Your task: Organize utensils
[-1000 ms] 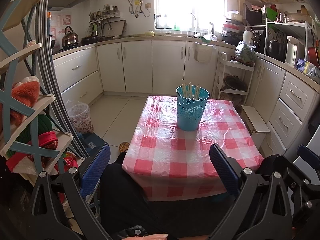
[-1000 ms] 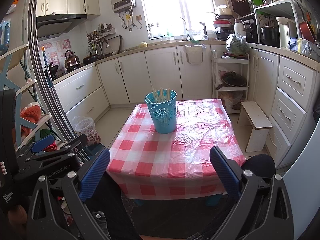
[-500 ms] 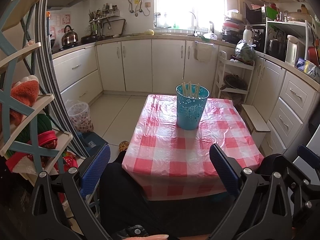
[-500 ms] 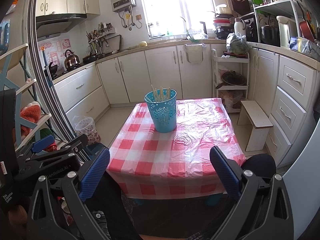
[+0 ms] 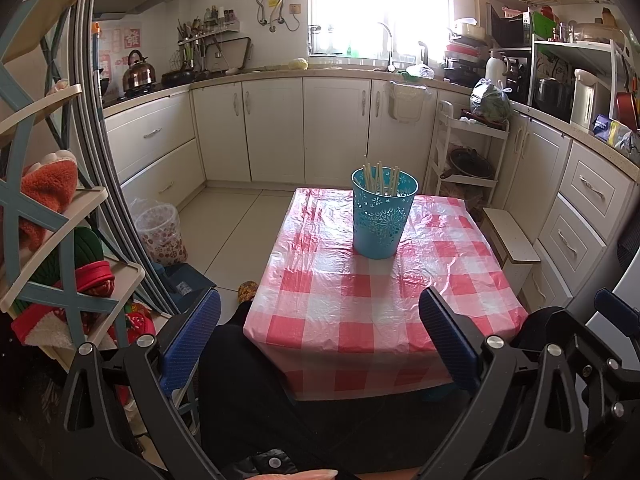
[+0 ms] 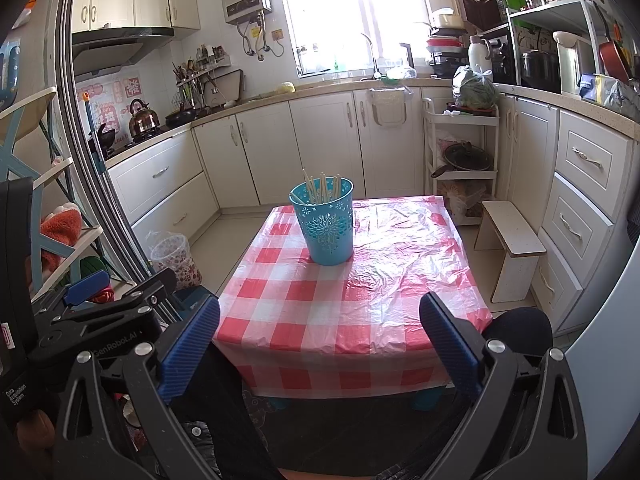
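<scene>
A teal cut-out holder [image 5: 383, 218] stands upright toward the far side of a low table with a red-and-white checked cloth [image 5: 380, 300]. Several pale chopsticks [image 5: 379, 178] stand in it. The holder [image 6: 325, 224] and chopsticks [image 6: 322, 189] also show in the right wrist view. My left gripper [image 5: 320, 338] is open and empty, held back from the table's near edge. My right gripper [image 6: 320, 338] is open and empty, also short of the near edge. The left gripper's body [image 6: 100, 320] shows at the right view's left side.
A small white stool [image 6: 512, 240] stands right of the table. A white trolley with a pan [image 6: 464, 160] is behind it. A patterned waste bin [image 5: 160, 232] sits on the floor at left. A shelf rack [image 5: 52, 240] is close on the far left. Cabinets line the walls.
Both views have shifted very slightly; the holder sits a touch higher in the left view. Both grippers stay open and empty.
</scene>
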Available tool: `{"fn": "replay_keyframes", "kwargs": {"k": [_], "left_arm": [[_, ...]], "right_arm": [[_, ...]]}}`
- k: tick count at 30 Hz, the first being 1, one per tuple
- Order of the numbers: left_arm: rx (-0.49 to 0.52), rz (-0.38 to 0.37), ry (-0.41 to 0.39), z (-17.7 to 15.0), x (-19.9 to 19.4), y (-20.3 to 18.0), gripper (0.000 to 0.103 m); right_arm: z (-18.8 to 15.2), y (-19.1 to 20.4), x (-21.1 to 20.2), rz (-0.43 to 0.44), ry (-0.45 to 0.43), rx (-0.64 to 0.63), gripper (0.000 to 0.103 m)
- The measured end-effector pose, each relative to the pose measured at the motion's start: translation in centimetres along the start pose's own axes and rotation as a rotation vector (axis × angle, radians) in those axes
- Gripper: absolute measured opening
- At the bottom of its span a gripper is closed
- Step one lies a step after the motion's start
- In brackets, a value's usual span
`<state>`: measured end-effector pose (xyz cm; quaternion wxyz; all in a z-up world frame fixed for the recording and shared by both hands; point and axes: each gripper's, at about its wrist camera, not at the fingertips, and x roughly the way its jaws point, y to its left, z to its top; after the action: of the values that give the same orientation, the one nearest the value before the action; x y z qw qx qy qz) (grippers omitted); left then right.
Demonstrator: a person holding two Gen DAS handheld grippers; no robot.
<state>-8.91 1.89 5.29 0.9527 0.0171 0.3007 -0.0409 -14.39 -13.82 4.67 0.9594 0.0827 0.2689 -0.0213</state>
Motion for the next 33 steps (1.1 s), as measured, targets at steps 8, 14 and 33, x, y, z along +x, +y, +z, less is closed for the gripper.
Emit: {"fn": "replay_keyframes", "kwargs": {"k": [8, 14, 33], "left_arm": [[0.000, -0.001, 0.003, -0.12, 0.09, 0.01, 0.095], [0.001, -0.002, 0.004, -0.17, 0.13, 0.01, 0.095], [0.000, -0.004, 0.011, -0.54, 0.41, 0.07, 0.095]], "right_arm": [[0.04, -0.01, 0.02, 0.000, 0.001, 0.000, 0.096], [0.06, 0.02, 0.00, 0.000, 0.001, 0.000, 0.096], [-0.84, 0.14, 0.23, 0.001, 0.008, -0.002, 0.096]]}}
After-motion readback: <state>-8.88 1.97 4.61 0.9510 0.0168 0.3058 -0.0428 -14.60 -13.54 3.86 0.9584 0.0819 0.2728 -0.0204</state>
